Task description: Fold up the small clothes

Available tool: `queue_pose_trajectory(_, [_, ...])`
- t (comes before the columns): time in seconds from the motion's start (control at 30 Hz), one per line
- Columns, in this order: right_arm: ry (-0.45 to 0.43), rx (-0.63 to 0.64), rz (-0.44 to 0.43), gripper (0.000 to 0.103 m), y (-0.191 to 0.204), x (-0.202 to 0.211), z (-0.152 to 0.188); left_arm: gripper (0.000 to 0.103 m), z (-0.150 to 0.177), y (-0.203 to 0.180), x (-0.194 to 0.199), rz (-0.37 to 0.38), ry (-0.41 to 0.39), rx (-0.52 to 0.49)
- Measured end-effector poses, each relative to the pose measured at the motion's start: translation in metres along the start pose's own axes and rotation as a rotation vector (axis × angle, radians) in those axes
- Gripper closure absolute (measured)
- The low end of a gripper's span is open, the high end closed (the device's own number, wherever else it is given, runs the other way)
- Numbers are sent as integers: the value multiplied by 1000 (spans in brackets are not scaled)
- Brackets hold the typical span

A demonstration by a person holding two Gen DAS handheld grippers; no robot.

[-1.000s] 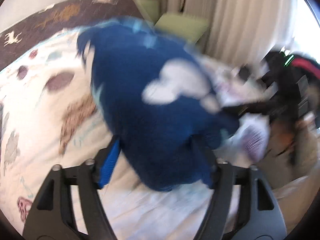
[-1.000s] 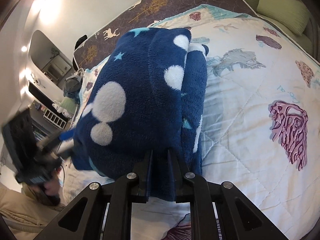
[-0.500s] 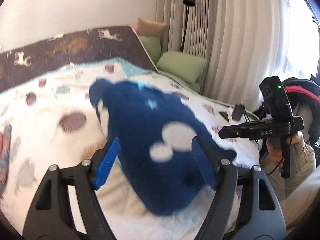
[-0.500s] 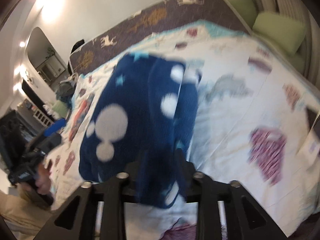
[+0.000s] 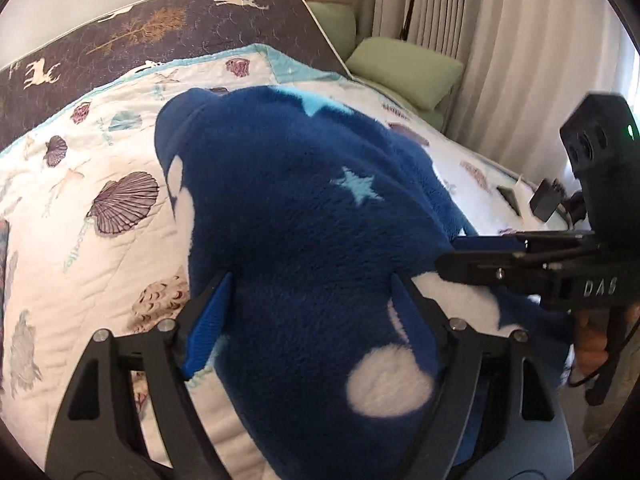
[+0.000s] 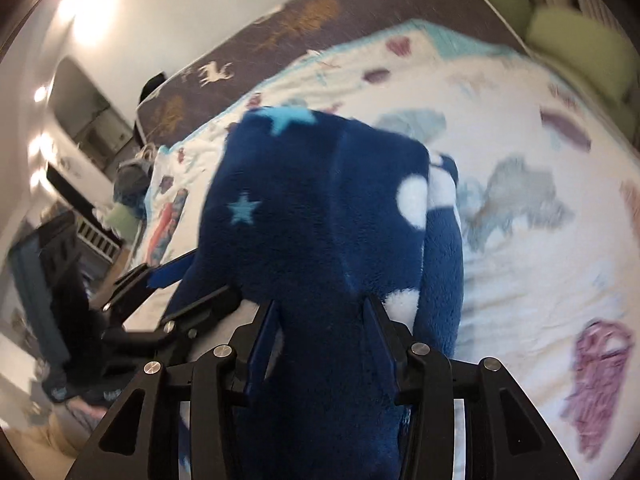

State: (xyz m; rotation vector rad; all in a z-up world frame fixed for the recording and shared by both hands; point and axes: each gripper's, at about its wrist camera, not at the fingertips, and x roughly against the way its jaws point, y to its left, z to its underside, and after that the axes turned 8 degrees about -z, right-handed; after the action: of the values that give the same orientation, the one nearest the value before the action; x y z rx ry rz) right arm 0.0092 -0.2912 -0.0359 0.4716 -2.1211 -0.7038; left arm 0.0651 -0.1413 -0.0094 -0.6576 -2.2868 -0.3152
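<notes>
Bed (image 5: 100, 168) fills both views; white quilt (image 6: 540, 264) printed with shells and sea creatures, teal border, dark headboard-end cover (image 5: 160, 36) with deer and tree motifs beyond it. Pale curtains (image 5: 500, 40) hang at far right of the left wrist view, green cushions (image 5: 404, 70) stacked below them.

Navy fleece garment (image 5: 304, 240), white dots and light-blue stars, bunched in a thick mound over the near part of the quilt. Folded layers show as a ridge down its middle in the right wrist view (image 6: 320, 220); a narrower flap with white patches hangs along its right edge. Whether the near end rests on the quilt or is lifted off it: cannot tell.

Left hand-held gripper (image 5: 310, 304): fingers spread wide, blue pads either side of the fleece, fabric bulging between and over them. No clear pinch visible.

Right hand-held gripper (image 6: 320, 340): fingers partly apart with a thick fold of fleece filling the gap, pads pressed against the fabric on both sides, holding it. Seen from the left wrist view (image 5: 460, 256), its tips enter the garment's right edge.

Small dark objects (image 5: 544, 200) sit on the quilt's far right edge, too small to identify.
</notes>
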Motion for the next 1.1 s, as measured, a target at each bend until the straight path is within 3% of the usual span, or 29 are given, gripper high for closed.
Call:
queue_pose_trajectory(0.17, [39, 2, 52, 59, 1, -8, -13, 18, -5, 10, -9, 67, 42, 50])
queue_pose_trajectory(0.37, [53, 38, 38, 57, 17, 19, -24, 19, -14, 14, 33, 104, -28, 44])
queue_pose_trajectory(0.5, [-54, 118, 73, 56, 35, 40, -58, 19, -43, 31, 37, 60, -106, 70])
queue_pose_trajectory(0.6, [-50, 75, 20, 55, 32, 21, -82, 19, -67, 43, 16, 33, -105, 123])
queue_pose_trajectory(0.67, [-33, 11, 4, 48, 22, -3, -93, 19, -78, 52, -6, 3, -78, 166])
queue_pose_trajectory(0.77, [70, -85, 89, 45, -9, -58, -92, 16, -78, 62, -66, -79, 88, 203])
queue_pose_trajectory(0.8, [88, -94, 104, 45, -19, -76, -88, 13, -71, 66, -92, -77, 171, 222])
queue_pose_trajectory(0.87, [70, -79, 127, 45, -30, -88, -82, 10, -55, 81, -119, 42, 238, 348])
queue_pose_trajectory(0.93, [57, -82, 143, 45, -27, -84, -83, 9, -48, 94, -122, 119, 242, 419])
queue_pose_trajectory(1.1, [54, -25, 185, 44, -18, -85, -79, 11, -53, 84, -101, 40, 161, 347])
